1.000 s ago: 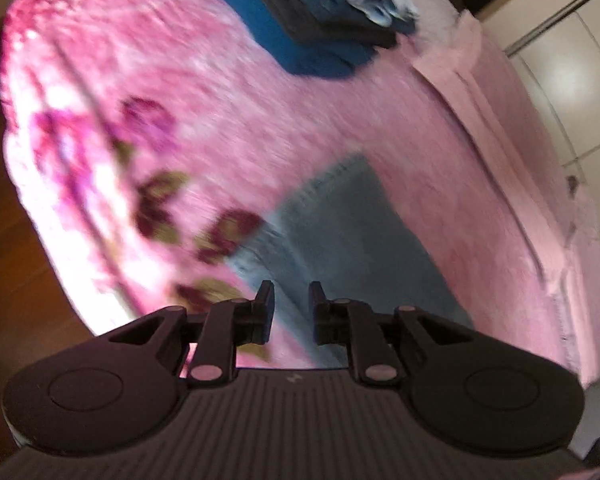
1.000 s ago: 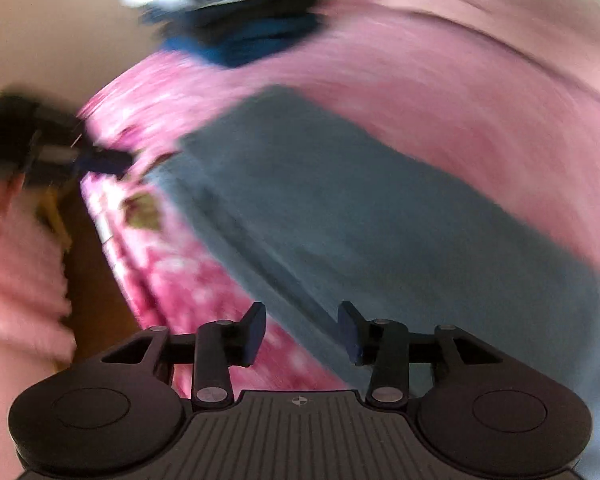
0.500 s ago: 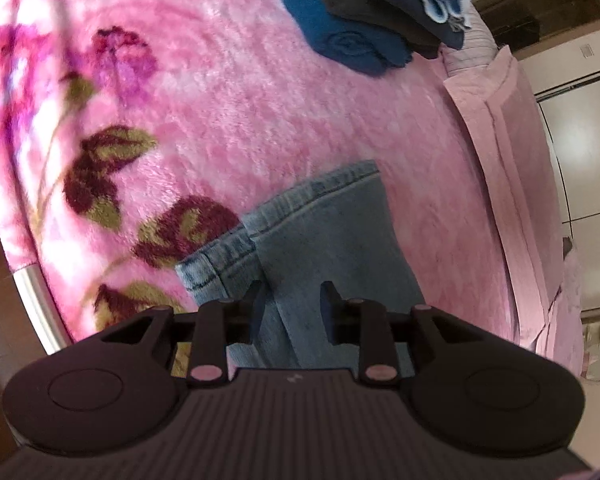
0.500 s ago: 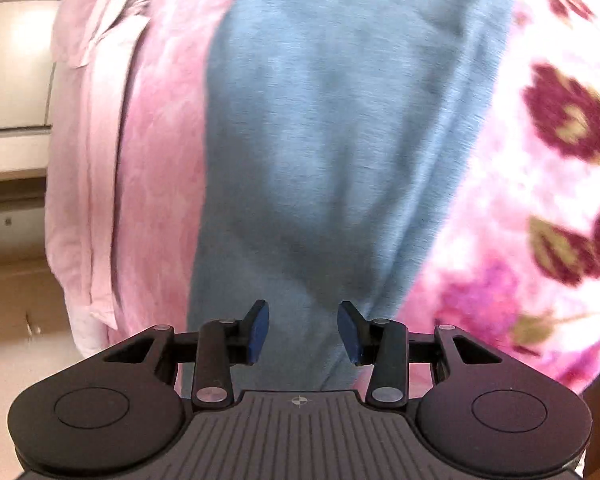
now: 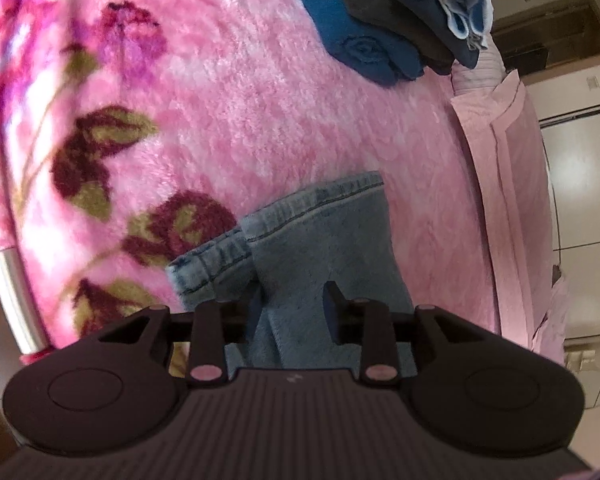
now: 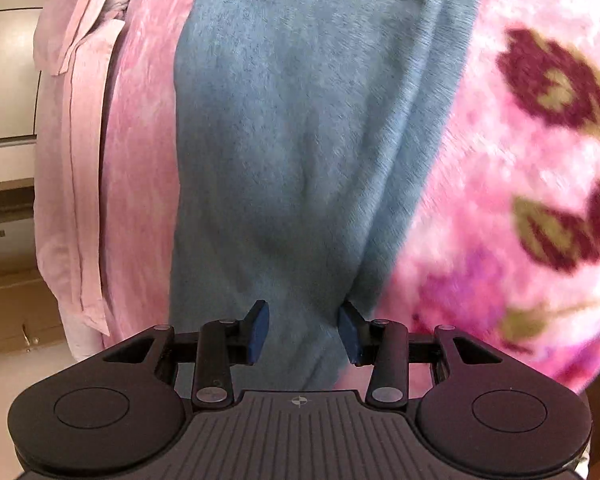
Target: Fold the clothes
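A pair of light blue jeans (image 5: 324, 248) lies flat on a pink floral blanket (image 5: 204, 112). In the left wrist view the hemmed leg ends point away from me. My left gripper (image 5: 294, 304) is open, its jaws low over the jeans just behind the hems, one leg seam between them. In the right wrist view the jeans (image 6: 300, 128) stretch away as a long blue band. My right gripper (image 6: 303, 330) is open, jaws astride the near edge of the jeans, holding nothing.
A stack of folded clothes (image 5: 396, 12), blue, dark and white, sits at the far end of the blanket. A pale pink sheet (image 5: 508, 184) runs along the bed's side (image 6: 76, 128). A metal bed rail (image 5: 14, 300) shows at left. Cabinets and floor lie beyond.
Both grippers have swung over the jeans and come lower and closer. The left one now sits just behind the hems; the right one turned along the jeans' length and reached their near edge.
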